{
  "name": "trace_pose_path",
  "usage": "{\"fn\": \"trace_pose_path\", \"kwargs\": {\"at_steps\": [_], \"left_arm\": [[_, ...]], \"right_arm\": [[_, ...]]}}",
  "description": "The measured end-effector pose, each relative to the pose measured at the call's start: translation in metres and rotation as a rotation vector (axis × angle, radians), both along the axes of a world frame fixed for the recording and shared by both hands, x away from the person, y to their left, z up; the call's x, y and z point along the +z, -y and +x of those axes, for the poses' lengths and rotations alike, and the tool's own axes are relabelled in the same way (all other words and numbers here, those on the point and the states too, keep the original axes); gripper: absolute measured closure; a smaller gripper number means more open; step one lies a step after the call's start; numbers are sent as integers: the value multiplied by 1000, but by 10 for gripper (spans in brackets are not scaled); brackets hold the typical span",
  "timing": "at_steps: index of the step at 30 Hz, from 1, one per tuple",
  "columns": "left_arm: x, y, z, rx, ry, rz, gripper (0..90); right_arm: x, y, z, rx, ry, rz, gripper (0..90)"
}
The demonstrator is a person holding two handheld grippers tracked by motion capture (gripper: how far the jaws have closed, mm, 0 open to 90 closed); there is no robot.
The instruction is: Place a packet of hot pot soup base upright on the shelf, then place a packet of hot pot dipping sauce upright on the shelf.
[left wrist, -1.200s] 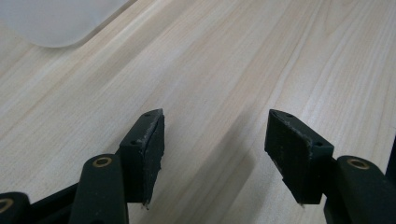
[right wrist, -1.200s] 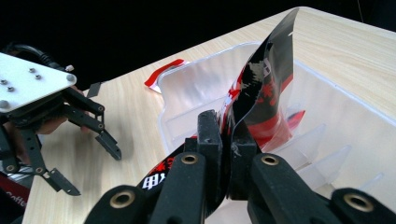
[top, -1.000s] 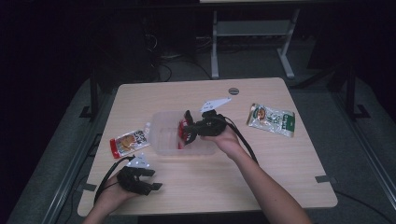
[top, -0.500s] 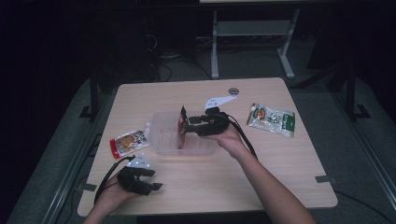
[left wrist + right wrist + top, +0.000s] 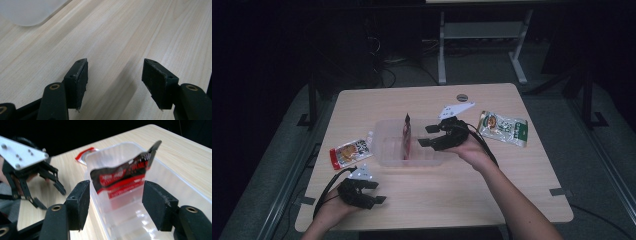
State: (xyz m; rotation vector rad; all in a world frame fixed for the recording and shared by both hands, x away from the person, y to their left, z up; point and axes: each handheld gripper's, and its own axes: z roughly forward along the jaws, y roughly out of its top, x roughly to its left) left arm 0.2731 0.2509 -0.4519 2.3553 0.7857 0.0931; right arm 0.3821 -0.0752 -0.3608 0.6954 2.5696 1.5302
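Note:
A clear plastic tub (image 5: 432, 159) sits mid-table. A red-and-black snack packet (image 5: 406, 135) stands on edge inside it, leaning on the wall. My right gripper (image 5: 424, 136) hovers just right of the packet; its jaws have just been opening and hold nothing. In the right gripper view the packet (image 5: 125, 173) stands free in the tub (image 5: 162, 192), just beyond the open right gripper (image 5: 116, 185). My left gripper (image 5: 377, 192) rests open near the front left of the table. In its own view the left gripper (image 5: 115, 62) has only bare wood between the pads.
A red-and-orange packet (image 5: 349, 152) lies left of the tub, and a green packet (image 5: 503, 129) lies to its right. A small round disc (image 5: 462, 97) sits near the far edge. The tub's corner (image 5: 30, 12) shows ahead of the left gripper.
My right gripper opened, let go of the red-and-black packet and drew back to the right and slightly up. The packet stays standing in the tub. The left gripper has not moved.

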Motion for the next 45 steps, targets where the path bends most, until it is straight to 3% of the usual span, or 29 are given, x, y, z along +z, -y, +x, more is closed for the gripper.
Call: {"fn": "trace_pose_path", "kwargs": {"at_steps": [5,13,28,45], "left_arm": [[0,0,0,-2,0,-2,374],[0,0,0,-4,-1,-1,374],[0,1,-1,-6,2,-15,356],[3,-5,-1,9,12,-3,353]], "right_arm": [[0,10,-6,1,20,-49,378],[-6,33,-19,-12,3,-95,367],[-19,63,-48,-19,-8,-140,324],[-60,102,-91,-79,-18,-178,266]]}}
